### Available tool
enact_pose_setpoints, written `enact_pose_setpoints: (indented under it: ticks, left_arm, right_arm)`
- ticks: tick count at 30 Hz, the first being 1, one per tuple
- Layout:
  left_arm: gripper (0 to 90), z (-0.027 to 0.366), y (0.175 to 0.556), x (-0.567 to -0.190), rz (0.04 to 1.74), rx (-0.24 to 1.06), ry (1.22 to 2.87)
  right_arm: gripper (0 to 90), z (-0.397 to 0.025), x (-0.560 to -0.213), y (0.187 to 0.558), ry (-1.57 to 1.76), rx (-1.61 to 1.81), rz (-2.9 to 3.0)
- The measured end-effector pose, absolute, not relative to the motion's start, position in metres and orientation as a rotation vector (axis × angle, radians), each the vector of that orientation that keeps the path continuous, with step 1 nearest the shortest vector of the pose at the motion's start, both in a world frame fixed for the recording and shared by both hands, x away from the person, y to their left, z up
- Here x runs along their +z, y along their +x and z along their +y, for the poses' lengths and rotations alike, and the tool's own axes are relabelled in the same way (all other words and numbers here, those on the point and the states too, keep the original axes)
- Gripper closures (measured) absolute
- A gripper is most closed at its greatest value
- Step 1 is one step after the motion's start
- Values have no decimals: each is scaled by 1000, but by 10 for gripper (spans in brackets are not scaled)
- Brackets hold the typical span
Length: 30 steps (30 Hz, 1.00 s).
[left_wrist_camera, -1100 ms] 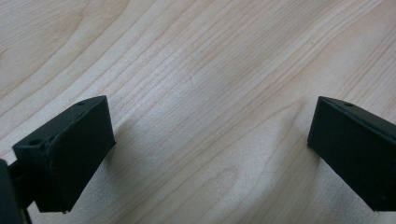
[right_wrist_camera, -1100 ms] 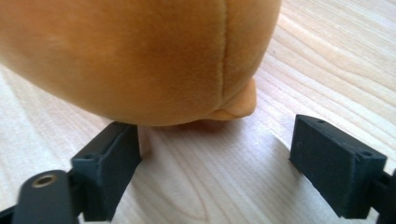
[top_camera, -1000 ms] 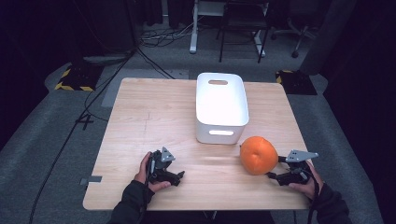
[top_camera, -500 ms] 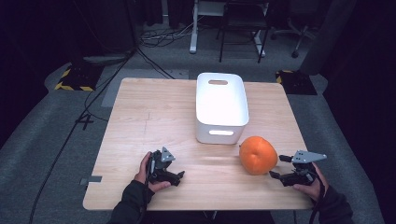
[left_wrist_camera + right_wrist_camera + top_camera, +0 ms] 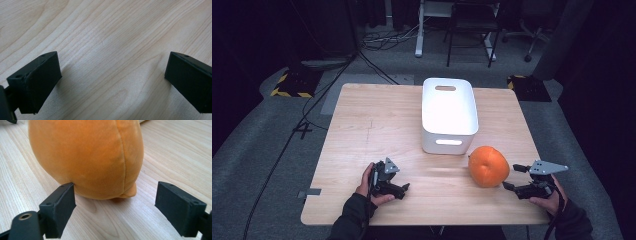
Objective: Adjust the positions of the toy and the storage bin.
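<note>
While its jaws stand wide apart just short of the orange plush ball [image 5: 86,157], the right gripper [image 5: 515,178] sits near the table's front right corner, held low over the wood by a hand [image 5: 549,199] in a dark sleeve. The ball rests on the table [image 5: 377,120] just in front of the white bin [image 5: 449,115], towards the right edge, with one jaw close beside its lower flank and the other well clear. Near the front edge, left of centre, the left gripper [image 5: 111,82] lies low with its jaws also spread wide over bare pale wood grain, nothing between them. The bin stands at the middle of the table's far half, a slot handle cut in each end wall. Around the table lies grey carpet, with black cables trailing across it on the left, yellow-and-black striped blocks by both far corners, and desk and chair legs in the dark beyond.
</note>
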<state>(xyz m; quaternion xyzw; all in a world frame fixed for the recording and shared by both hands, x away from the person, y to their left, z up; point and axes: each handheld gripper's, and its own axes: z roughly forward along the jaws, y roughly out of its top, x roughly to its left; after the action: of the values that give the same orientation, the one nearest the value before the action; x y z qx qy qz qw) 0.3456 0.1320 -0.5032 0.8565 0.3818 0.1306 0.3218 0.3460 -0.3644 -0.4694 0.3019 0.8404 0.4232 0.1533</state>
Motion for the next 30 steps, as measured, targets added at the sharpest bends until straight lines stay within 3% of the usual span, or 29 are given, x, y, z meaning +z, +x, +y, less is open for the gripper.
enact_pose_setpoints:
  ticks: [30]
  left_arm:
    - [6, 132, 346, -503, 1003, 343, 2249]
  right_arm:
    - [178, -366, -443, 338, 834, 1272, 2332]
